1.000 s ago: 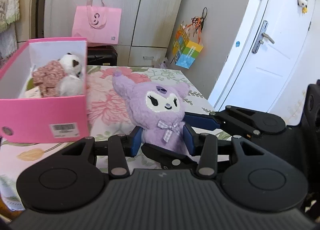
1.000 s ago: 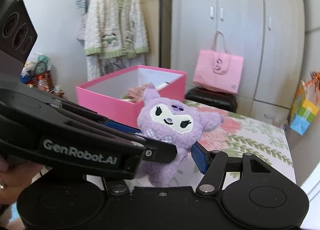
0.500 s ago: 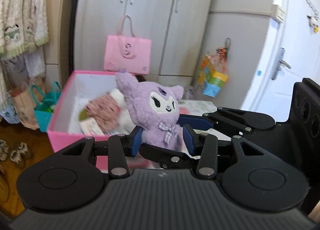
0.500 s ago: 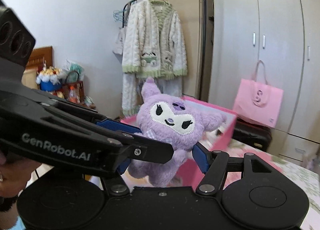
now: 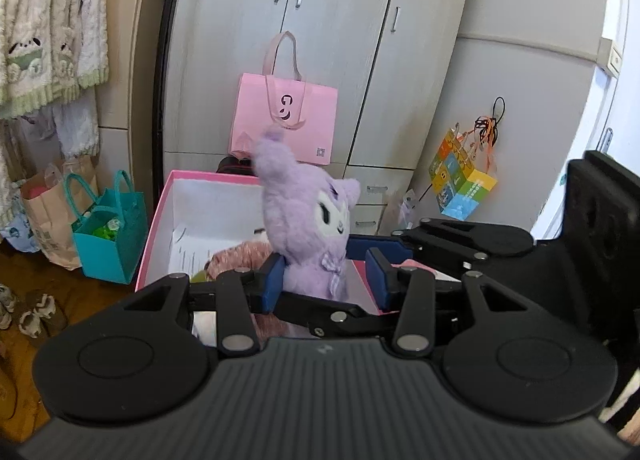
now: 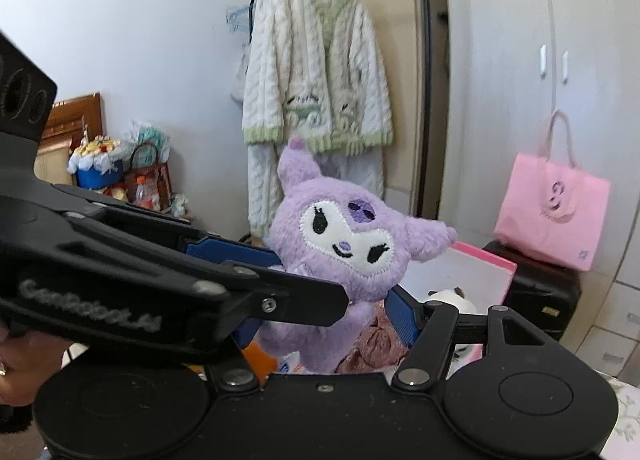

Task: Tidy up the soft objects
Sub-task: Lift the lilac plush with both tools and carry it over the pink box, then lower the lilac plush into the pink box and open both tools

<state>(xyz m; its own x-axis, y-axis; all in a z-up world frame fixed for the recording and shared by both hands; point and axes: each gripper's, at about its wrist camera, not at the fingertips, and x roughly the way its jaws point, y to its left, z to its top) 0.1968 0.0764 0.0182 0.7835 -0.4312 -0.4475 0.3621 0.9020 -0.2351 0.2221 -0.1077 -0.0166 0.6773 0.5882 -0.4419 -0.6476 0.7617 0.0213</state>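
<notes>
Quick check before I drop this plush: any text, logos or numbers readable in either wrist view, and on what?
"GenRobot.AI": blurred white lettering on the left gripper arm, right wrist view.
Pink tote bag: a curly logo, no readable word.
Colourful cube box: print too small.
Paper inside the pink box: lines unreadable.

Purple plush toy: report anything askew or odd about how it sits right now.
The fluffy purple plush toy hangs tilted in the air above the open pink cardboard box, pinched low on its body between both tongs, head leaning sideways. Nothing looks spilled or damaged.

Plush toy — seemingly above box
</notes>
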